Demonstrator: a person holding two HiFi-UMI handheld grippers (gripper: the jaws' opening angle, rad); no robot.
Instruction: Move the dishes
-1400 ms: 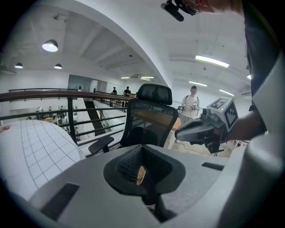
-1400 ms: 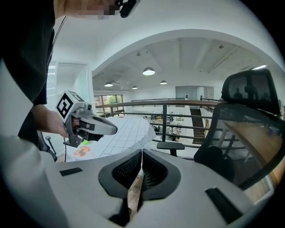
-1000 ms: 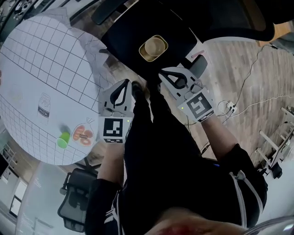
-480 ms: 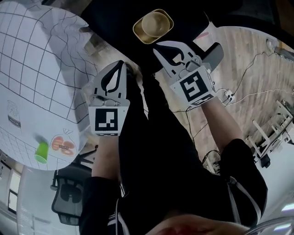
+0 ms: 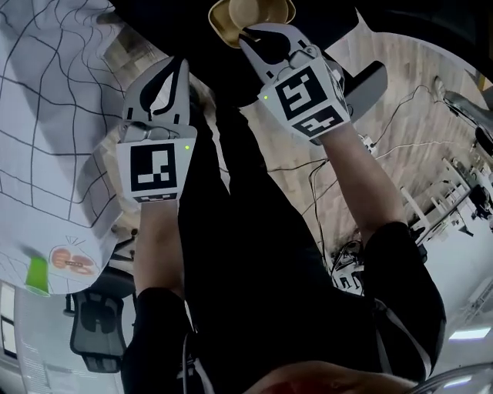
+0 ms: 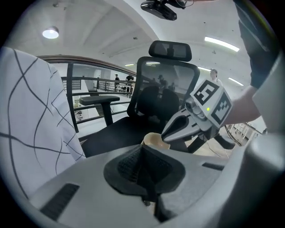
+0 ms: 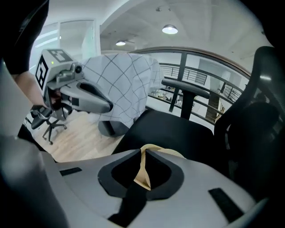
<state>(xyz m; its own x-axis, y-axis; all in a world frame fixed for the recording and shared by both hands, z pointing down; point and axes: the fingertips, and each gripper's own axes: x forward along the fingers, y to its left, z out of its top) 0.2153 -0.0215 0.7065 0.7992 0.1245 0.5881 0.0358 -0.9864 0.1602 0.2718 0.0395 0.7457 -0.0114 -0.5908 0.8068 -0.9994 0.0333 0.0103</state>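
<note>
A tan plate (image 5: pixel 221 25) with a tan bowl (image 5: pixel 258 9) in it rests on the seat of a black office chair (image 6: pixel 113 131), at the top edge of the head view. My right gripper (image 5: pixel 253 35) is shut, its tip at the near rim of the plate; the tan dish (image 7: pixel 173 154) shows just behind its jaws and through the thin slit between them. My left gripper (image 5: pixel 182 65) is shut and empty, left of the dishes and short of them. In the left gripper view the dish (image 6: pixel 151 139) peeks over my left gripper (image 6: pixel 143 148).
A round table under a white grid-pattern cloth (image 5: pixel 46 115) stands to the left, with a green cup (image 5: pixel 36 273) near its edge. A second office chair (image 5: pixel 96 323) sits at the lower left. Cables (image 5: pixel 400 131) lie on the wooden floor to the right.
Both grippers have dropped toward the chair seat, and the right one has closed in on the plate's rim. The head view has swung, so dishes and table sit nearer the frame's edges.
</note>
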